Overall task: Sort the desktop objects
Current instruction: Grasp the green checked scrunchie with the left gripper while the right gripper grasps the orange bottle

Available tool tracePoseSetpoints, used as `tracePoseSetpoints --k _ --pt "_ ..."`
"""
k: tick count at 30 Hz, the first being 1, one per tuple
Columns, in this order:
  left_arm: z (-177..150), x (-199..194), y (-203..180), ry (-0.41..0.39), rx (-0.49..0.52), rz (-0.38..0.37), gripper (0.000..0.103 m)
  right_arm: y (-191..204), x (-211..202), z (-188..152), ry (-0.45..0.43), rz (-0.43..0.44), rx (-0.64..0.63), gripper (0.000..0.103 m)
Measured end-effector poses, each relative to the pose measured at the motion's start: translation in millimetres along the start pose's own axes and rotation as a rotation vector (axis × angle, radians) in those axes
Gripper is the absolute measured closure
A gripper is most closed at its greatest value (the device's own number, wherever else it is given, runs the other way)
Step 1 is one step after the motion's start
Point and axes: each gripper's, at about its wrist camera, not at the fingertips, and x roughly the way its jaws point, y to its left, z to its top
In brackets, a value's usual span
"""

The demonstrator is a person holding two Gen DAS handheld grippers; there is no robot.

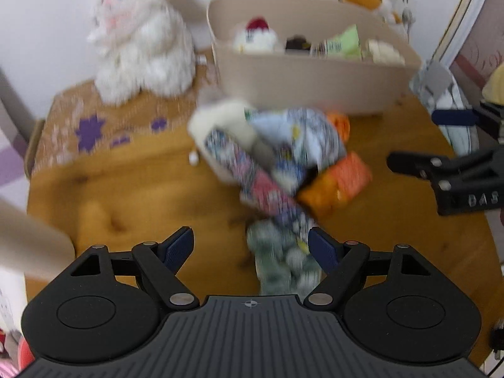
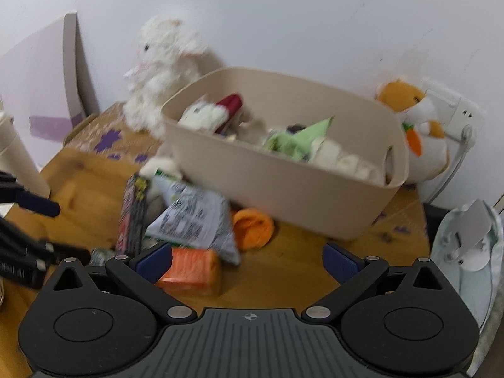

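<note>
A pile of snack packets lies on the wooden table [image 1: 132, 189] in front of a beige bin [image 1: 315, 75]: a long patterned packet [image 1: 252, 176], a pale blue bag [image 1: 302, 135], an orange pack [image 1: 340, 186] and a green packet [image 1: 280, 261]. My left gripper [image 1: 251, 247] is open, with the green packet just inside its right finger. My right gripper [image 2: 248, 261] is open above the table, its left finger beside the orange pack [image 2: 189, 271]. The bin [image 2: 283, 189] holds a small plush, a green packet and other items.
A white plush rabbit [image 1: 141, 31] sits at the back left on a patterned mat [image 1: 94, 126]. An orange plush [image 2: 419, 126] stands right of the bin by a wall socket. A pale fan-like device [image 2: 466, 245] is at the right edge. A beige cylinder [image 2: 15, 157] stands left.
</note>
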Motion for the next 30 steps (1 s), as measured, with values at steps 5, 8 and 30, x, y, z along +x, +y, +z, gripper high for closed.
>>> tracePoseSetpoints --k 5,8,30 --pt "-24 12 -10 0.059 -0.029 -0.004 0.022 20 14 -8 0.055 0.009 0.003 0.000" --pt "-31 23 -13 0.088 -0.040 0.017 0.022 31 26 -10 0.090 0.003 0.001 0.000" --pt "-14 67 -13 0.093 -0.144 0.009 0.019 43 80 -3 0.225 -0.026 0.111 0.000"
